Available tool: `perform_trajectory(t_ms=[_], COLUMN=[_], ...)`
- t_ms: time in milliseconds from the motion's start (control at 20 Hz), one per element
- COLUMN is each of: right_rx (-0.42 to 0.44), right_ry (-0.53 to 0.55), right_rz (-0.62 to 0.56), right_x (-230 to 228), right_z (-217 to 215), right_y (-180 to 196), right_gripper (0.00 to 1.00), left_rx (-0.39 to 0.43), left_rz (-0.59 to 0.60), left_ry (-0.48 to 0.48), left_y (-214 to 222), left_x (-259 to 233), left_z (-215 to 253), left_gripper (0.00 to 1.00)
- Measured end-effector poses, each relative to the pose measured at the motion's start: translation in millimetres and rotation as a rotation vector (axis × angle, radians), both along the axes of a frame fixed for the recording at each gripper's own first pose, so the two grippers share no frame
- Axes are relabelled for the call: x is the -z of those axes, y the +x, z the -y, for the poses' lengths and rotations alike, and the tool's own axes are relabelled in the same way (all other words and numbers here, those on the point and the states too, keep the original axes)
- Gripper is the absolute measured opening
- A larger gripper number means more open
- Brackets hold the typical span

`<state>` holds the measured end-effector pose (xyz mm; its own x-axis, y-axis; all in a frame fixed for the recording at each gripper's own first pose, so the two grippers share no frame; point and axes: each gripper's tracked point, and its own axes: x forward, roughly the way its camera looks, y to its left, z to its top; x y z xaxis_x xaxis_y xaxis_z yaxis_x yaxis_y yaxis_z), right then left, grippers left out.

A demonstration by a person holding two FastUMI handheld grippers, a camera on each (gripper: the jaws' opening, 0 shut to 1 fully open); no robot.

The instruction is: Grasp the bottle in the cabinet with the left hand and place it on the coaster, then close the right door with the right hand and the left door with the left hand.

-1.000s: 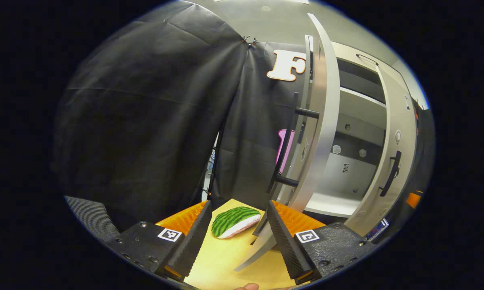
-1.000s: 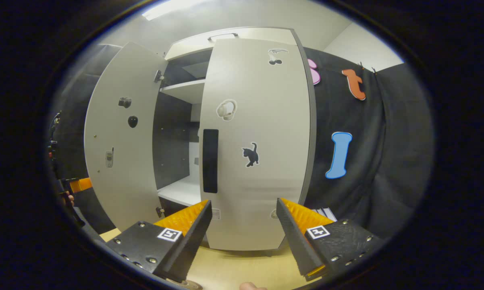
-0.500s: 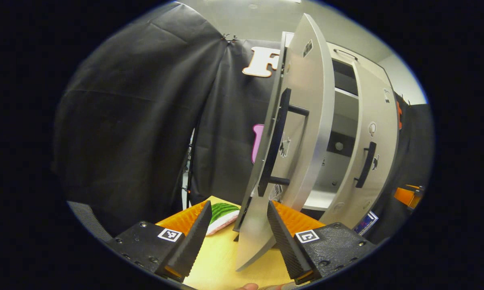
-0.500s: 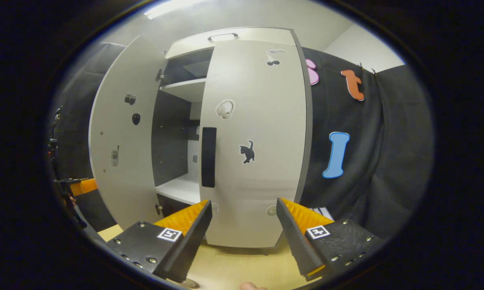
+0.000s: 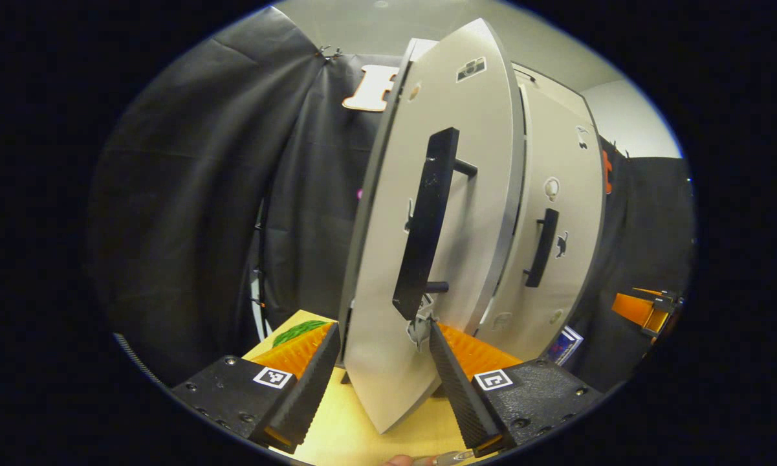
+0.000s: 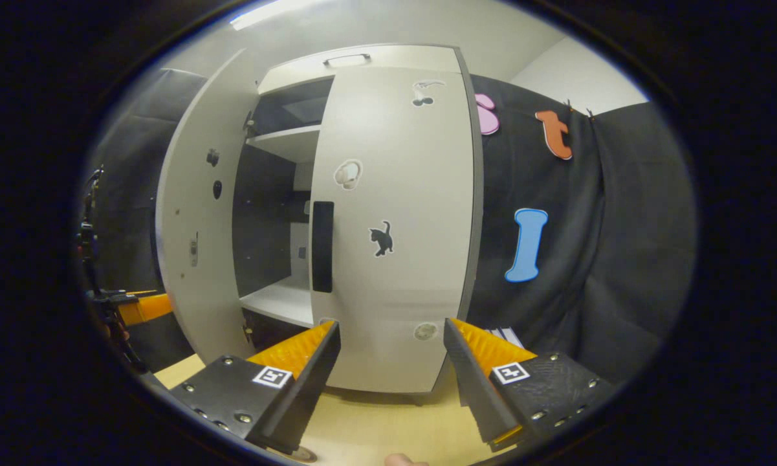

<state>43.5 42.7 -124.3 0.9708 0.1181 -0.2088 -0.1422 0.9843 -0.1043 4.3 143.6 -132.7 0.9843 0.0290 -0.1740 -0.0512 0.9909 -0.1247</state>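
Observation:
In the left gripper view the grey left door (image 5: 388, 272) stands close, half swung in, its black bar handle (image 5: 427, 220) facing me. My left gripper (image 5: 380, 353) is open, and the door's lower corner sits between its fingers. The right door (image 5: 566, 259) lies behind with its own handle (image 5: 542, 246). In the right gripper view the right door (image 6: 394, 226) covers its half of the cabinet, while the left door (image 6: 194, 220) is still ajar over a white shelf (image 6: 278, 301). My right gripper (image 6: 391, 353) hangs open in front of the right door, apart from it.
A green striped watermelon-slice piece (image 5: 301, 331) lies on the yellow tabletop (image 5: 356, 427) left of the door. The other gripper (image 5: 647, 310) shows far right. The left gripper (image 6: 139, 307) appears at the left edge beyond the ajar door. Black cloth walls close in both sides.
The left door has swung well inward, narrowing the cabinet opening, with my left gripper following it. The watermelon piece is now mostly hidden. My right gripper has drifted slightly away from the right door.

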Motion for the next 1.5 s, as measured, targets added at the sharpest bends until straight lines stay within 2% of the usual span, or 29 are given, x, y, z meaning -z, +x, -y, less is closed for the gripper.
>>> perform_trajectory(t_ms=[250,450,500,750,1500], right_rx=[0.033,0.072,0.08,0.095,0.08], right_ry=[-0.012,-0.013,-0.011,0.022,0.014], right_rz=[0.013,0.024,0.024,0.024,0.016], right_x=[-6.2,-8.2,-8.4,-10.4,-4.2], right_z=[15.4,32.8,36.9,45.8,46.4], right_y=[-3.5,-5.5,-6.2,-3.8,-14.2], right_gripper=[0.97,1.0,0.97,0.97,0.97], left_rx=[0.129,0.165,0.168,0.161,0.141], left_rz=[0.02,0.015,0.015,0.038,0.045], left_ry=[0.03,0.089,0.098,0.103,0.118], left_y=[18.8,21.9,21.6,21.4,15.0], left_x=[-7.1,-6.6,-8.2,-19.0,-22.4], left_z=[50.8,67.1,68.5,72.1,75.0], left_gripper=[0.87,0.87,0.87,0.87,0.87])
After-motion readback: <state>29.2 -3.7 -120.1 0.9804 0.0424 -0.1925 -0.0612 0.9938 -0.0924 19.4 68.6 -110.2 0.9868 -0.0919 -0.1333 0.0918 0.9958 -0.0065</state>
